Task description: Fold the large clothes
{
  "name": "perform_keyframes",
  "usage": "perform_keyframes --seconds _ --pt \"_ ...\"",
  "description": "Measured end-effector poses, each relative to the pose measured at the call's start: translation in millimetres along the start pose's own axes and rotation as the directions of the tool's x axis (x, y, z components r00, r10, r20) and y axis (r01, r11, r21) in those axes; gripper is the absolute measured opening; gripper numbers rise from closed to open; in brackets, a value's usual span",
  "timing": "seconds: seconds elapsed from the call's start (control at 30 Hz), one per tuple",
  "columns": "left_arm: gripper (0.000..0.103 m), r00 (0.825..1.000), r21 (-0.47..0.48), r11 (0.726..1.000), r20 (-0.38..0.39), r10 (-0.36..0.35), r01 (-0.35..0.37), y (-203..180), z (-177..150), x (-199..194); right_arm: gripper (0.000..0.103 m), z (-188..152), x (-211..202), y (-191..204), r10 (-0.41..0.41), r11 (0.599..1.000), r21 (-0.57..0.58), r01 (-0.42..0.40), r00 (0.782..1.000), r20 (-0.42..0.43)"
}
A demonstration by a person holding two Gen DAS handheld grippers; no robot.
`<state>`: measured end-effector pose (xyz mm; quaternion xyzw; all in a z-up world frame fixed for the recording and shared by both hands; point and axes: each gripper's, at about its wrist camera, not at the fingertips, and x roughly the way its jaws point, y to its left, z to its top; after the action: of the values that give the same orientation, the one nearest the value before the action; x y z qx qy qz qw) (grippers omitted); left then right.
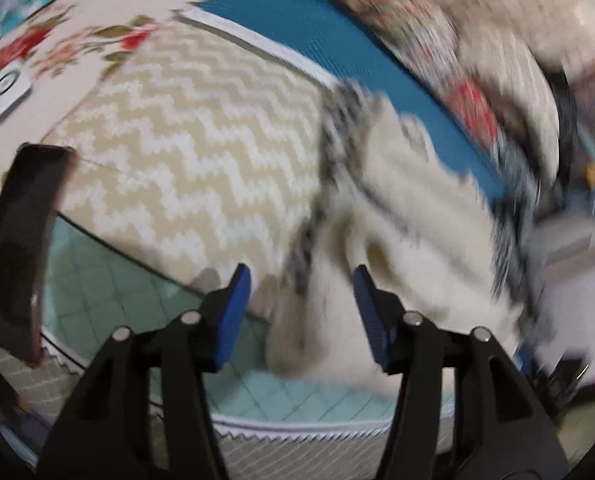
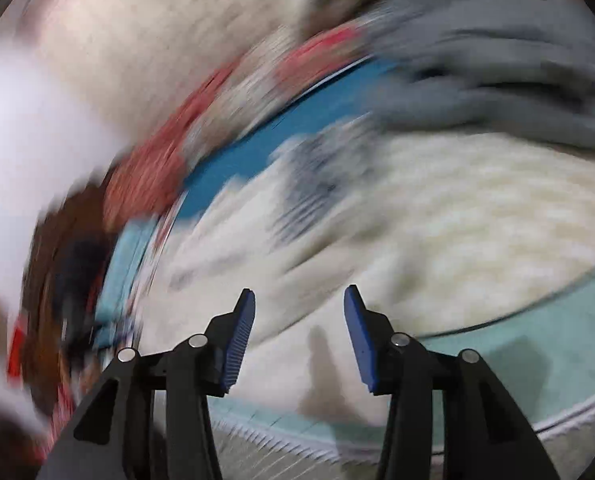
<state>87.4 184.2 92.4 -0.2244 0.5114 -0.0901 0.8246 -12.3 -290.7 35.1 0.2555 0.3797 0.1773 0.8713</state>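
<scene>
Both grippers — left gripper (image 1: 301,312), right gripper (image 2: 299,336) — fingers apart, empty (cream garment (image 1: 409,216) below).

No text, label, brand, number or sign can be read in either wrist view; both are smeared by motion blur, and the small white device (image 1: 7,90) at the left shows only a ring mark

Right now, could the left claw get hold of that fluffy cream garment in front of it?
Probably yes. The left claw stands open with the cream garment bunched right ahead of its tips, and nothing lies between them. The picture is blurred, so whether fabric already touches the fingers is unclear.
</scene>
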Motion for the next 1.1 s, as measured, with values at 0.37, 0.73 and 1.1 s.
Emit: perform_keyframes --seconds 0.37,0.73,1.1 --pt "0.008 0.996 0.081 0.994 -0.057 0.074 -0.069 2 -27 16 0.082 25 217 123 -0.026 0.982 -0.185 -0.034 0.950 -0.311" --pt "0.023 0.988 0.129 0.979 0.011 0.156 -0.156 -13 -35 -4 0.080 24 146 108 0.123 0.988 -0.067 -0.138 0.975 -0.185" --pt "0.023 0.996 0.369 0.926 -0.005 0.092 -0.084 -104 -9 48 0.080 19 55 19 -0.086 0.996 -0.011 0.086 0.996 -0.013"
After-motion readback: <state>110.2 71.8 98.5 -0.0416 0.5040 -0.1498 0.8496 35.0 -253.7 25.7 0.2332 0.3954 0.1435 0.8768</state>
